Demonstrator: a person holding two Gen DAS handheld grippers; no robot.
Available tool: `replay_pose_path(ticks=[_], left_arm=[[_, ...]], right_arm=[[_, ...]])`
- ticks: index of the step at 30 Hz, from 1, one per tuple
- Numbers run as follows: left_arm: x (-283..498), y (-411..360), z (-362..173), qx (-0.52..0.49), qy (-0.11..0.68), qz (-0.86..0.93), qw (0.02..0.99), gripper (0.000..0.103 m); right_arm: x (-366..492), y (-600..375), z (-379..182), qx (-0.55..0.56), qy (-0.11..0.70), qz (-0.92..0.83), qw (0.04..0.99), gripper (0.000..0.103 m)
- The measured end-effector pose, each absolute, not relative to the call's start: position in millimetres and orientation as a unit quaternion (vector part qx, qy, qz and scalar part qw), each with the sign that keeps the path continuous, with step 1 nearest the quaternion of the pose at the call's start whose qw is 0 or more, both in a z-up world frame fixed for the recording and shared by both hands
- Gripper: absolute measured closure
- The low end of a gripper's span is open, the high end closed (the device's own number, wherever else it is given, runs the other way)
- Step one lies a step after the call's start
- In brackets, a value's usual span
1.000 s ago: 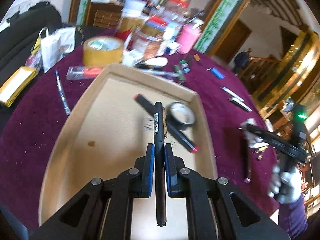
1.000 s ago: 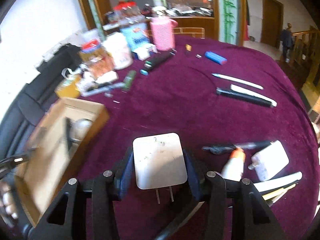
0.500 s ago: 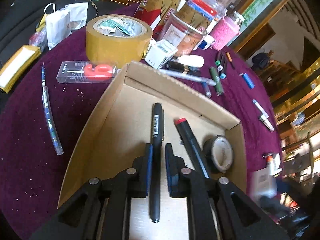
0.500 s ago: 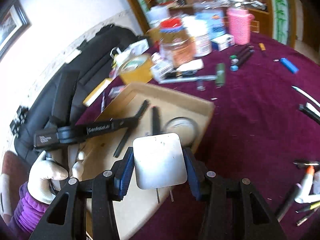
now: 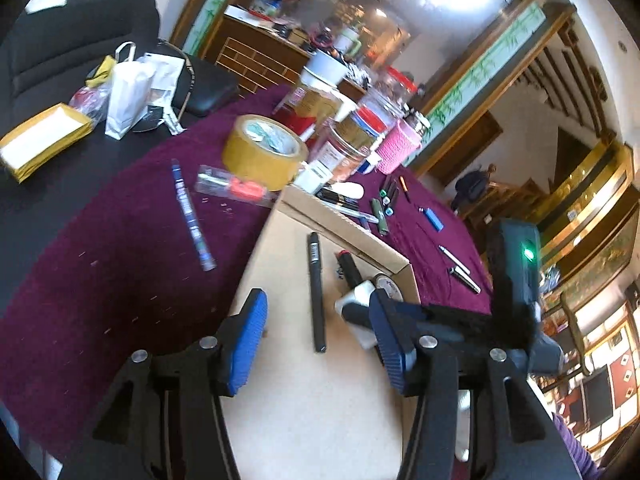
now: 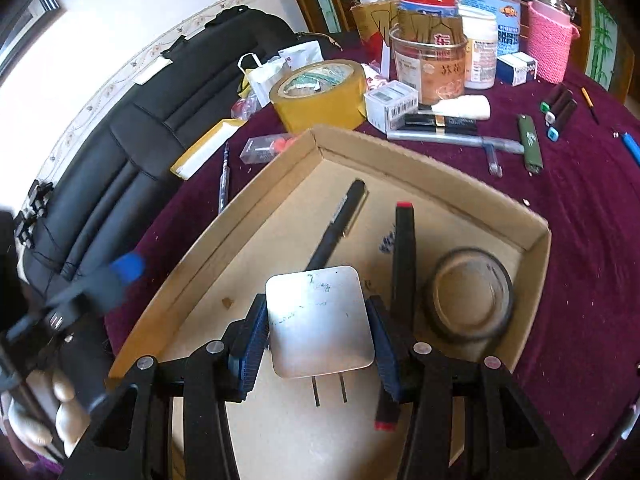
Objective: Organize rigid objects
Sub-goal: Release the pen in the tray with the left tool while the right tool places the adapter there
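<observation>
The right gripper (image 6: 318,346) hangs over the near part of the shallow cardboard tray (image 6: 440,168), jaws clamped on a white square wall charger (image 6: 320,320) with its two prongs pointing near. The left gripper (image 5: 318,340) hovers over the same tray with jaws spread wide and nothing between them. Beyond lie a black pen (image 6: 338,220), a black marker with red ends (image 6: 404,248) and a roll of black tape (image 6: 470,300) in the right far corner. Past the far wall, a yellow tape roll (image 6: 320,94), jars and pens crowd the purple tabletop (image 6: 580,220).
</observation>
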State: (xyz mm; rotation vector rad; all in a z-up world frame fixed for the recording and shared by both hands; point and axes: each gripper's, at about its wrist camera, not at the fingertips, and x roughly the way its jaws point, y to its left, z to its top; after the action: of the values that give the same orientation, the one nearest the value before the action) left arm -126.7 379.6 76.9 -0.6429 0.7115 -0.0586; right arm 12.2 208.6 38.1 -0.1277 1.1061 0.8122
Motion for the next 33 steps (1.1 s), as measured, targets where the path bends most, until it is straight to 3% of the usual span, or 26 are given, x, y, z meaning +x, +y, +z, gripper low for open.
replay_pose_path(ticks=[17, 22, 26, 29, 33], left_arm=[[-152.2, 375.8, 73.3, -0.318, 0.329, -0.040, 0.888, 0.044], [-159.6, 366.0, 77.3, -0.303, 0.329, -0.033, 0.894, 0.036], [-159.8, 353.4, 80.2, -0.290, 0.326, -0.036, 0.899, 0.031], [-151.9, 342.5, 77.5, -0.289, 0.338, -0.043, 0.895, 0.031], [-125.5, 321.3, 84.9, -0.275, 0.348, -0.064, 0.894, 0.031]], right_arm=[[47.8, 224.2, 35.6, -0.076, 0.493, 0.300, 0.813, 0.050], [32.9, 192.1, 78.0, -0.051, 0.421, 0.301, 0.854, 0.030], [10.0, 149.6, 116.0, -0.066, 0.334, 0.269, 0.901, 0.020], [-11.9, 103.8, 135.3, -0.078, 0.255, 0.213, 0.940, 0.000], [-13.0, 58.8, 129.7, -0.094, 0.247, 0.170, 0.950, 0.000]])
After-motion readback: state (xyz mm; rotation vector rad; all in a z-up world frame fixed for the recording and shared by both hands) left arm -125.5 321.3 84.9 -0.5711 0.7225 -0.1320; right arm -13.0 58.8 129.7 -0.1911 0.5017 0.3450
